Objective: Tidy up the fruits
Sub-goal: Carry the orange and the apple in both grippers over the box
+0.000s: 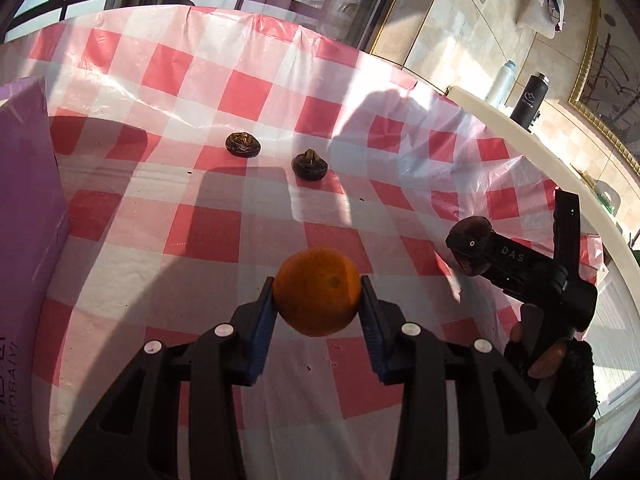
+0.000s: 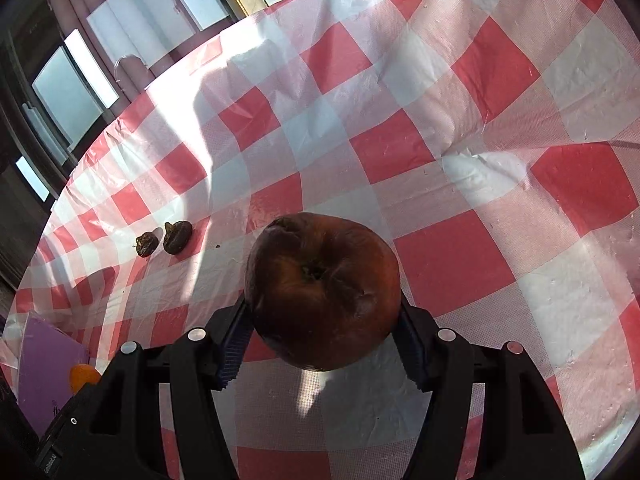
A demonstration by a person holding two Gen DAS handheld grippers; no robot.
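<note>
My left gripper (image 1: 318, 294) is shut on an orange (image 1: 317, 291) and holds it above the red-and-white checked tablecloth (image 1: 224, 216). My right gripper (image 2: 324, 312) is shut on a dark reddish-brown wrinkled fruit (image 2: 323, 290); it also shows in the left wrist view (image 1: 472, 246) at the right. Two small dark brown fruits lie on the cloth: one (image 1: 243, 144) further left and one (image 1: 309, 165) beside it. They show in the right wrist view too, side by side (image 2: 146, 243) (image 2: 177, 236). The orange (image 2: 83, 376) shows at the lower left of the right wrist view.
A purple box (image 1: 28, 216) stands at the table's left edge, also in the right wrist view (image 2: 48, 376). A white ledge (image 1: 540, 144) runs past the table's right side with a black flask (image 1: 530, 98) and a white bottle (image 1: 502, 84). Windows lie beyond the far edge.
</note>
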